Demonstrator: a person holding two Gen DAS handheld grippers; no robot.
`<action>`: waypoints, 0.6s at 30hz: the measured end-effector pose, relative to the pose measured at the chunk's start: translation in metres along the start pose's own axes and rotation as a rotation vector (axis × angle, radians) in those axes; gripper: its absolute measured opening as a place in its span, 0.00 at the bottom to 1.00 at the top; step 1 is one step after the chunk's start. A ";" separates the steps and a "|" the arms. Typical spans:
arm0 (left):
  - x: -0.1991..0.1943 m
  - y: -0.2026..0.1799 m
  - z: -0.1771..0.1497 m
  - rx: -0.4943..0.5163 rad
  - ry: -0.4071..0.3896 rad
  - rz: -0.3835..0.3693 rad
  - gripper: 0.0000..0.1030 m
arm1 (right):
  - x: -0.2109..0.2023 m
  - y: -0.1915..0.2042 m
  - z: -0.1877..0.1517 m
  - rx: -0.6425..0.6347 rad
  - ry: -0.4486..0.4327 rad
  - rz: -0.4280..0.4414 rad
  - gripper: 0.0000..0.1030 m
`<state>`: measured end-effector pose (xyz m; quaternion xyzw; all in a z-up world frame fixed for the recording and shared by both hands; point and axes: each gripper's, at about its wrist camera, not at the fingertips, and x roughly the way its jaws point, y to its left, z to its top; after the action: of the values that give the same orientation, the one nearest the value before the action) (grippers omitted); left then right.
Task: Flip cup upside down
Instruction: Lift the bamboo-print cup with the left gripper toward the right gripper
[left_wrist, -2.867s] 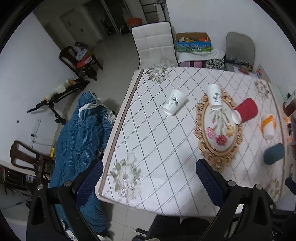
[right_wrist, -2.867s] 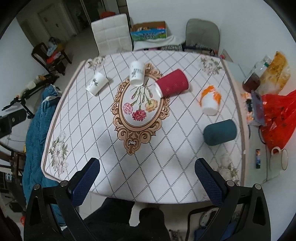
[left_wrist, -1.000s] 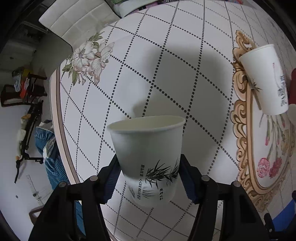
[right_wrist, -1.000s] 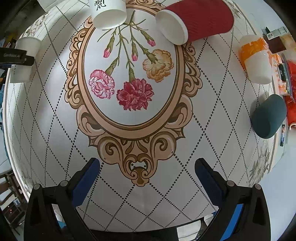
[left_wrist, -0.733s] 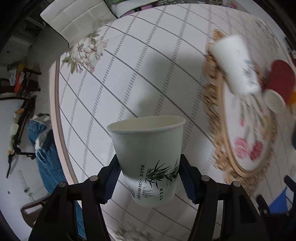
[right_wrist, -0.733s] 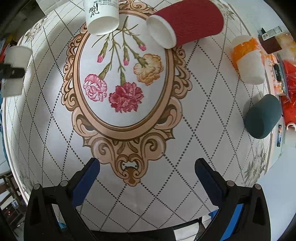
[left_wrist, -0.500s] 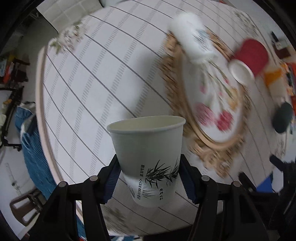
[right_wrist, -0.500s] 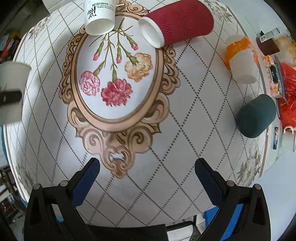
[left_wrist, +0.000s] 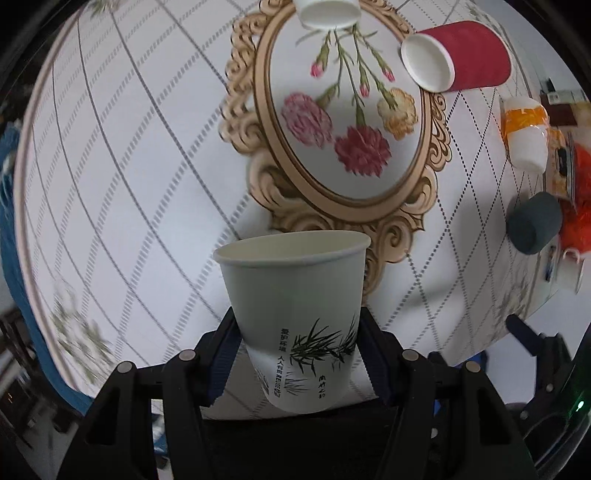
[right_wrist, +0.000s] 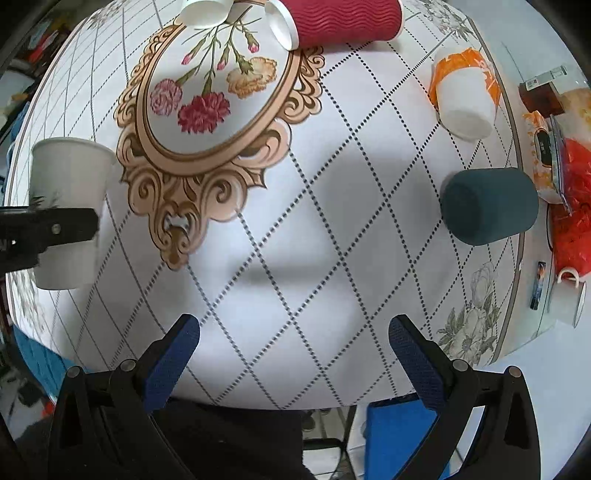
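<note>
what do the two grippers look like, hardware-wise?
Both match: the left gripper and right gripper have black angular frames with round silver bolt heads at the joints, and fingers faced with dark blue textured pads. No cables, markings or sleeves show.

On the bench (right_wrist: 295, 258), with its carnation print, lie a red cup (right_wrist: 343, 18), an orange-and-white cup (right_wrist: 463, 96) and a dark teal cup (right_wrist: 489, 205), all on their sides, near a red bag (right_wrist: 572, 206) and a mug (right_wrist: 570, 291).
</note>
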<state>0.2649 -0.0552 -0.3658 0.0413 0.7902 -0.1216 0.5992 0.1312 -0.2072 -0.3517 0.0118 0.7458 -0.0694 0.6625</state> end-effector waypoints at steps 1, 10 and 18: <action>0.003 -0.003 0.000 -0.015 0.005 -0.004 0.57 | 0.006 -0.001 0.000 -0.007 0.001 0.001 1.00; 0.041 -0.019 -0.009 -0.049 0.012 0.035 0.57 | 0.024 -0.029 -0.011 -0.030 0.005 0.010 1.00; 0.072 -0.043 -0.020 -0.011 -0.003 0.100 0.59 | 0.039 -0.048 -0.020 -0.038 0.016 0.009 1.00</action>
<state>0.2170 -0.0978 -0.4231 0.0773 0.7869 -0.0874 0.6060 0.1013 -0.2554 -0.3838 0.0030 0.7523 -0.0521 0.6568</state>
